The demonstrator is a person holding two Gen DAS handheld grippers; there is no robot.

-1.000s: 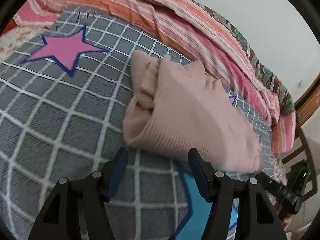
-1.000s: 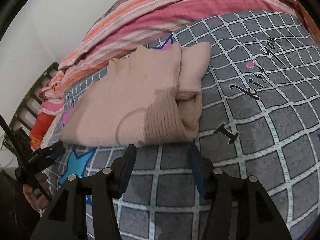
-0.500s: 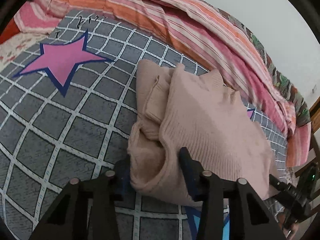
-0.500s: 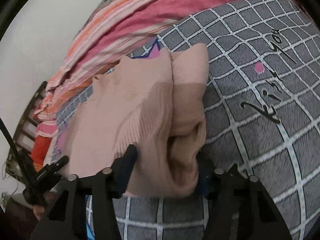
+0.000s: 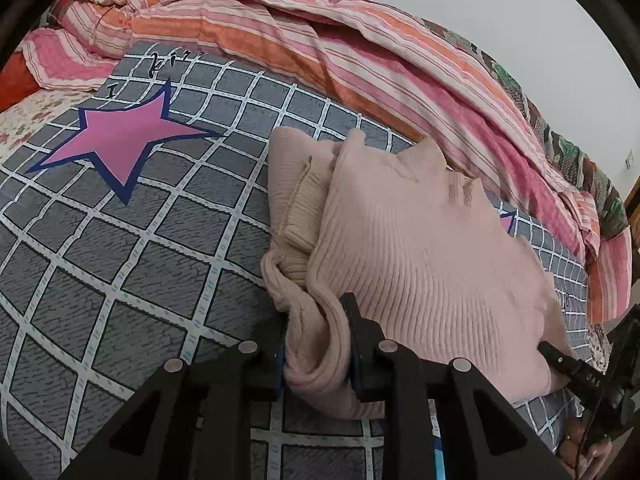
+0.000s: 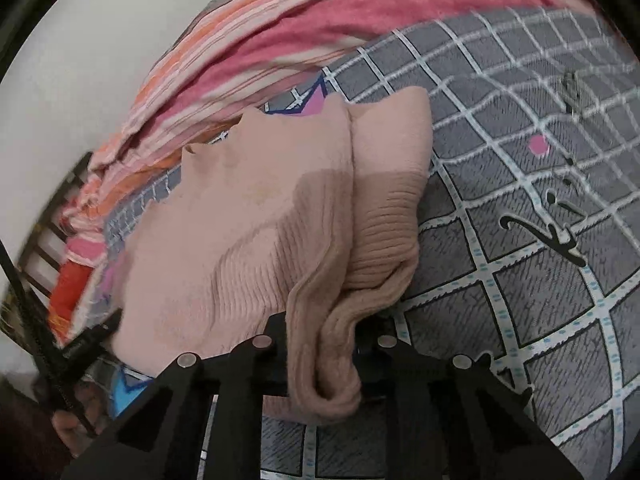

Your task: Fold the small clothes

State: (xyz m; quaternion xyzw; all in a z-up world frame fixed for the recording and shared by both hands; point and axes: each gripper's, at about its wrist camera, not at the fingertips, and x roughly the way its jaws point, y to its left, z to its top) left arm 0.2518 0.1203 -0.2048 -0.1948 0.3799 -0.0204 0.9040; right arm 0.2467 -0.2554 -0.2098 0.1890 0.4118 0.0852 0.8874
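Sweater: a pale pink ribbed knit sweater [image 5: 420,264] is lying partly folded on the bed, sleeves tucked in along its sides; its near hem is bunching up at both near corners
Left gripper: the left gripper [image 5: 316,344] is pinching the near left corner of the sweater; its jaws have just been closing and the knit is being squeezed into a thick roll between the pads
Right gripper: the right gripper [image 6: 322,354] is pinching the near right corner of the same sweater [image 6: 256,240]; its jaws have just been closing too, and a folded lip of knit is bulging out toward the camera between them
Bed cover: a grey bed cover [image 5: 120,264] with a white grid is lying under the sweater; a pink star [image 5: 120,140] outlined in navy is sitting well to the left of it
Writing: black script lettering [image 6: 556,224] is running across the cover to the right of the sweater, with a pink dot beside it; in the left wrist view it is showing small above the star; the word is not reading clearly in either view
Quilt: a pink, orange and white striped quilt [image 5: 360,64] is lying heaped along the far edge of the bed, against a plain pale wall
Other marks: white characters on the right gripper's black body at the left wrist view's lower right are too small to make out
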